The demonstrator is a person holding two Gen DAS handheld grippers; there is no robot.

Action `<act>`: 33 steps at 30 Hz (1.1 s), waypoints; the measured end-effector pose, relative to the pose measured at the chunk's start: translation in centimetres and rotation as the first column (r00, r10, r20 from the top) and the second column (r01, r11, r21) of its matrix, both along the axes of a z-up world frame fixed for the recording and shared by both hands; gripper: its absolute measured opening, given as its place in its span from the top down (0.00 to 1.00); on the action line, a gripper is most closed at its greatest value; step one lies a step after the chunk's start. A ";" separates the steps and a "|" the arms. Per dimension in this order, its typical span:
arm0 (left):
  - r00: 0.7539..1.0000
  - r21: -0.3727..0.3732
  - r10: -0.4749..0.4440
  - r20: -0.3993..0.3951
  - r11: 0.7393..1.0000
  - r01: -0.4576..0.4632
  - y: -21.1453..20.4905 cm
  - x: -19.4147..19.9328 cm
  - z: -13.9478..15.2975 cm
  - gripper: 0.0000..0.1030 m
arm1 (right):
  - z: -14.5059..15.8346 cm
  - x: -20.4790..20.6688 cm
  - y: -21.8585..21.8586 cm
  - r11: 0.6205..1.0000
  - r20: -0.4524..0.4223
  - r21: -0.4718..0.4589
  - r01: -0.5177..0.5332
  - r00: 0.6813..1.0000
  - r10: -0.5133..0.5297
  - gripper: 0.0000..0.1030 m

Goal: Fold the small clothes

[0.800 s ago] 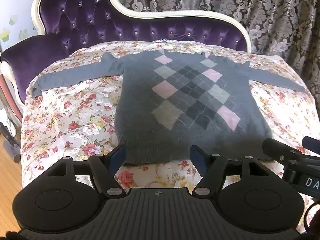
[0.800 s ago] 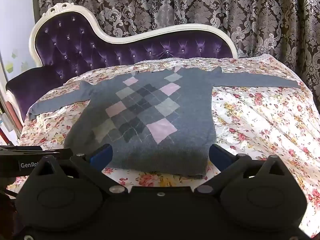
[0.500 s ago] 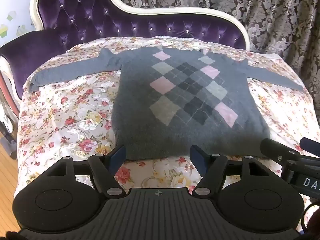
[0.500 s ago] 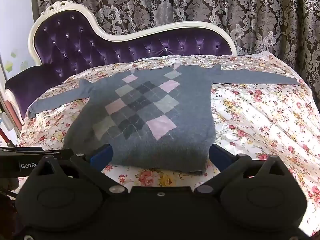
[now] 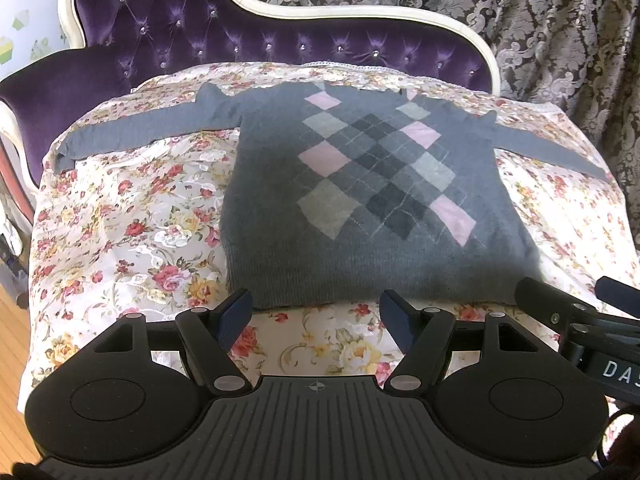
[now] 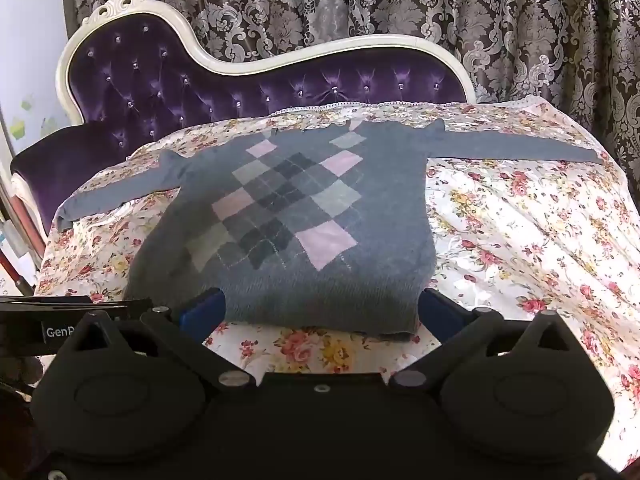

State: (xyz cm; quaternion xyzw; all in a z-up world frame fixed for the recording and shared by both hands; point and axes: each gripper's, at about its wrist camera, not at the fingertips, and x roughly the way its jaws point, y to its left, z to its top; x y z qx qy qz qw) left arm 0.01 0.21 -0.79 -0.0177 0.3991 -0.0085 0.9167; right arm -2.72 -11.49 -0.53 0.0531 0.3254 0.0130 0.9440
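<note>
A grey sweater [image 5: 360, 200] with pink, light grey and dark argyle diamonds lies flat on a floral cloth [image 5: 120, 216], front up, both sleeves stretched out sideways. Its hem faces me. My left gripper [image 5: 315, 309] hovers open just before the left half of the hem, with nothing between its blue pads [image 5: 236, 310]. In the right wrist view the same sweater [image 6: 300, 220] fills the middle. My right gripper [image 6: 320, 309] stands wide open, one finger at each side of the hem, pinching nothing. The right gripper [image 5: 560, 312] also shows at the right edge of the left wrist view.
The floral cloth [image 6: 520, 240] covers the seat of a purple tufted sofa with a cream frame [image 6: 280, 64]. A patterned curtain [image 6: 400, 0] hangs behind it. Wooden floor [image 5: 12, 340] shows at the far left, past the cloth's edge.
The sweater sits slightly higher in both views, so both grippers have tipped or sunk a little toward its hem. The jaws stand as wide as before and the sweater has not moved.
</note>
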 end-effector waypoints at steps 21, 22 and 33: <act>1.000 -0.004 0.002 -0.013 1.000 -0.002 0.1 0.0 -0.4 0.33 | -0.3 0.1 0.0 1.000 -0.016 0.007 0.000 1.000 0.000 0.01; 1.000 -0.004 0.002 -0.013 1.000 -0.002 0.1 0.0 -0.4 0.33 | -0.2 0.2 0.0 1.000 -0.016 0.006 0.000 1.000 0.001 0.01; 1.000 -0.005 -0.002 -0.021 1.000 0.001 -0.1 0.1 -0.5 0.33 | -0.5 0.2 -0.1 1.000 -0.024 0.017 0.000 1.000 0.001 0.01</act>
